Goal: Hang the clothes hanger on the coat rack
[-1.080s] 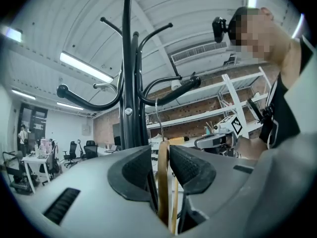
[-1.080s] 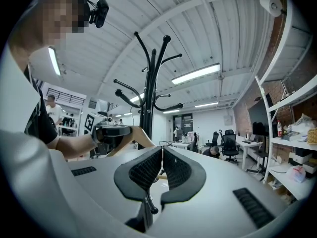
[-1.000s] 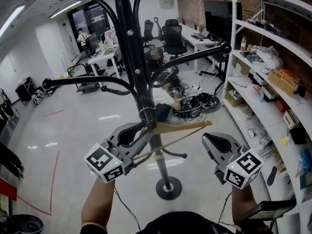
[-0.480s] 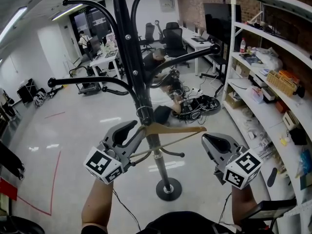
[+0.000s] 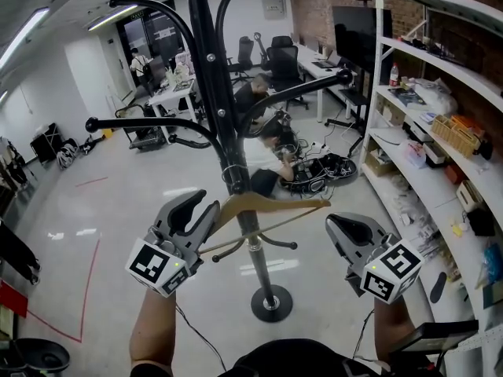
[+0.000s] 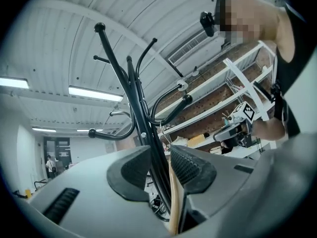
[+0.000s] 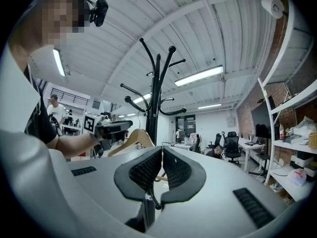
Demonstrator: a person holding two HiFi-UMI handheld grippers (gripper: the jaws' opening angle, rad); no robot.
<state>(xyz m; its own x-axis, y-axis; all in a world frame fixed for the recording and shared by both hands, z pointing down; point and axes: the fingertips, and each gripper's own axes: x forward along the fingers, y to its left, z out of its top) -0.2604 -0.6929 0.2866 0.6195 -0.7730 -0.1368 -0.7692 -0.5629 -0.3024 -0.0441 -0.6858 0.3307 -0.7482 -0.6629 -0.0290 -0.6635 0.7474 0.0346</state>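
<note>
Noted left gripper (image 5: 203,204) jaws just opened, hanger (image 5: 275,205) arm lying loose between. Found hanger apparently hooked on coat rack (image 5: 211,61). Found right gripper (image 7: 161,155) closed, empty. Judged hung; withdrawal outstanding.

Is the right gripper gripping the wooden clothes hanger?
No, the right gripper has its jaws shut with nothing between them, and the wooden clothes hanger is apart from it by the coat rack.

Open-plan office; desks (image 5: 316,60), swivel chairs (image 5: 280,60), monitor (image 5: 351,28), stocked shelving (image 5: 428,60), strip lights (image 5: 22,34)
</note>
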